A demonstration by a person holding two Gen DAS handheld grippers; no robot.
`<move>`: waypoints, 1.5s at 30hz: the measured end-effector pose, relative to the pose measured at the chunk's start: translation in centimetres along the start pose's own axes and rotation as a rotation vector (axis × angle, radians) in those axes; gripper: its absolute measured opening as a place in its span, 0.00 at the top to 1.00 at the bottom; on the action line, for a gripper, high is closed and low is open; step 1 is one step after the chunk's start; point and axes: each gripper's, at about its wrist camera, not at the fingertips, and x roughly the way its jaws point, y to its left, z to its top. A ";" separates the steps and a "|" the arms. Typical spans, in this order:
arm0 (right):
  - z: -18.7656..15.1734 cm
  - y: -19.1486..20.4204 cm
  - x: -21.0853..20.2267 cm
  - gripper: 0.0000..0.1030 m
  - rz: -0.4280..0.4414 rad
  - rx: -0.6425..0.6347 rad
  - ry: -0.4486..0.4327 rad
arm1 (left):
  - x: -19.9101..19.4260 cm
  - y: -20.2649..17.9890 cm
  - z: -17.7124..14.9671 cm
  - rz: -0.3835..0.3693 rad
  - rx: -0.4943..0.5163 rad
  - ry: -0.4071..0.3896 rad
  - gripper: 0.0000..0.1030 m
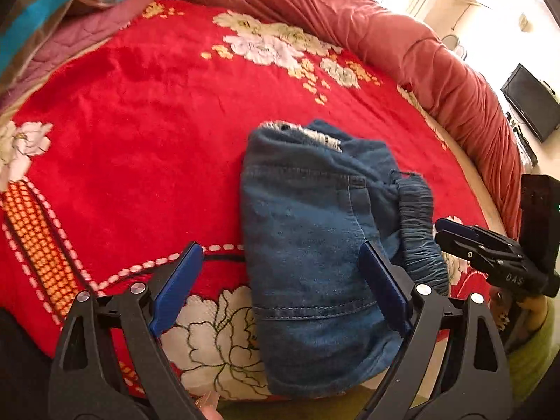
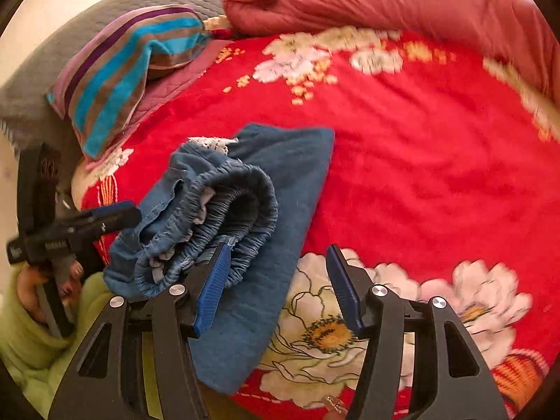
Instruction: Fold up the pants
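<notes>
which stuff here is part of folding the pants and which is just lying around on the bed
For the job:
blue denim pants, folded into a bundle, elastic waistband on top
left claw, open
right claw, open

Just lying about:
striped towel
rolled red quilt
grey pillow
red floral bedspread
dark monitor

Bright daylight overexposes the far corner; fisheye-curved edges, slight motion blur.

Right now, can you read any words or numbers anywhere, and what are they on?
"DAS": pale letters on the black body of the right hand-held gripper, seen in the left wrist view.
Pale print on the body of the left hand-held gripper in the right wrist view: too blurred to read.
The pants, the red blanket and the striped towel show no writing.
</notes>
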 end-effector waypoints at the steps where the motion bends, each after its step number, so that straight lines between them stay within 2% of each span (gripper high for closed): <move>1: 0.0 -0.2 0.3 0.46 0.013 0.017 0.004 | 0.3 0.0 0.0 -0.002 -0.004 0.008 0.19; 10: 1.0 -1.3 1.8 0.46 0.083 0.072 0.017 | 1.9 -0.6 0.3 -0.003 0.014 0.033 0.19; 15: 1.2 -2.2 2.8 0.46 0.121 0.097 0.052 | 2.5 -1.5 0.4 -0.006 0.037 0.041 0.27; 20: 1.4 -3.2 2.8 0.49 0.128 0.121 0.045 | 2.7 -1.7 0.4 -0.006 0.048 0.045 0.29; 24: 1.4 -2.3 3.8 0.46 0.104 0.079 0.047 | 2.8 -1.8 0.4 -0.005 0.048 0.048 0.30; 26: 1.6 -2.1 4.2 0.46 0.106 0.072 0.041 | 3.0 -2.0 0.6 -0.003 0.052 0.049 0.34; 27: 1.8 -1.9 4.4 0.48 0.110 0.067 0.038 | 3.0 -2.1 0.6 -0.003 0.055 0.051 0.36; 28: 1.9 -1.7 4.5 0.54 0.119 0.052 0.035 | 3.1 -2.1 0.6 -0.002 0.058 0.053 0.41; 29: 1.9 -1.3 4.7 0.67 0.140 0.036 0.033 | 3.1 -2.2 0.6 -0.003 0.062 0.054 0.49; 30: 2.0 -0.9 4.8 0.76 0.144 0.024 0.026 | 3.0 -2.4 0.7 -0.001 0.065 0.052 0.52; 32: 2.2 0.2 4.4 0.80 0.120 -0.034 -0.003 | 2.8 -3.0 0.8 0.015 0.097 0.046 0.66; 35: 2.8 1.1 3.3 0.84 0.119 -0.075 -0.049 | 2.1 -3.5 1.4 0.015 0.111 0.029 0.77; 38: 3.6 1.7 2.5 0.85 0.124 -0.111 -0.084 | 1.3 -3.5 2.7 -0.013 0.103 0.004 0.78; 45: 7.6 2.4 2.2 0.86 0.097 -0.168 -0.151 | 0.6 -3.7 6.1 0.007 0.114 -0.059 0.78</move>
